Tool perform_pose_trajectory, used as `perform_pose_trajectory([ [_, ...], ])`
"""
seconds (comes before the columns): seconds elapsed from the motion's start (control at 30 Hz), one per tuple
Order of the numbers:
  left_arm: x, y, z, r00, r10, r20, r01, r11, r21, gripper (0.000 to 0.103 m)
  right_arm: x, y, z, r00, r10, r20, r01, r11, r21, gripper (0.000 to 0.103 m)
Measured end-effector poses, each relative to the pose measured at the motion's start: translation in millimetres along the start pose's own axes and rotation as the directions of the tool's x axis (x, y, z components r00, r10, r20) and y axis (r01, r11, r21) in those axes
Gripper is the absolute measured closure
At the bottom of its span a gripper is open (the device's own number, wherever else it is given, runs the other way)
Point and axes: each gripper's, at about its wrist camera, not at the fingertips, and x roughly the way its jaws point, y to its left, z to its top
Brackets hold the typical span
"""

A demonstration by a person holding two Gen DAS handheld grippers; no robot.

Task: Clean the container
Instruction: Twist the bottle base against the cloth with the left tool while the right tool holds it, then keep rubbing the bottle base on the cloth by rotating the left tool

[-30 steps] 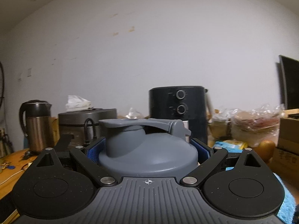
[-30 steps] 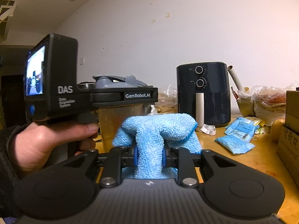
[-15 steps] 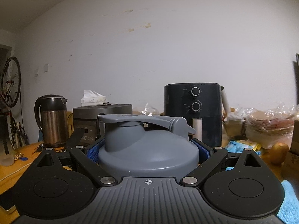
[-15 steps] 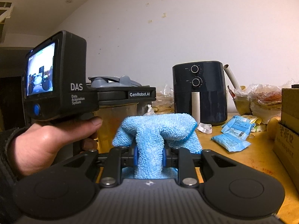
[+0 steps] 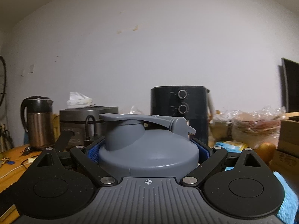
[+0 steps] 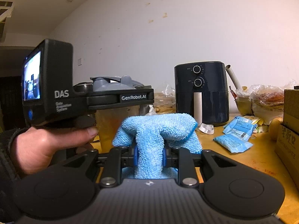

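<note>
Blue cloth (image 6: pixel 155 130) pinched in right gripper (image 6: pixel 149 154) fingers sits just right of upright grey-lidded container (image 6: pixel 117 115), which left gripper (image 5: pixel 148 150) fingers clamp below lid.

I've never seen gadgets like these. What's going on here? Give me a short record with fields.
left gripper: shut on the grey lid of the container
right gripper: shut on a blue cloth
container: translucent, orange-stained, lid on
cloth position: just right of the container; contact unclear
person's hand: holds the left gripper's handle
background: black air fryer, kettle, blue packets on a wooden table
</note>
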Motion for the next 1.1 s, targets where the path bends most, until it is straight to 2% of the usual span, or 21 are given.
perform_pose_trajectory([
  [0.2,1,9,-1,0.995,-0.1,0.001,0.1,0.995,0.01,0.008,4,2,0,1.0,0.012,0.0,-0.012,1.0,-0.002,0.082],
  [0.4,6,20,-1,0.976,-0.22,-0.007,0.22,0.975,0.015,0.008,8,5,0,1.0,0.025,-0.006,-0.025,1.0,-0.002,0.082],
  [0.63,10,31,-4,0.941,-0.339,-0.006,0.339,0.941,0.018,0.008,11,10,0,0.999,0.042,-0.009,-0.042,0.999,-0.003,0.082],
  [1.0,17,46,-6,0.865,-0.501,0.001,0.501,0.865,0.024,0.008,10,11,1,0.998,0.058,-0.005,-0.058,0.998,0.003,0.082],
  [1.1,19,49,-6,0.851,-0.525,0.001,0.525,0.851,0.025,0.008,11,10,1,0.998,0.062,-0.006,-0.062,0.998,0.007,0.082],
])
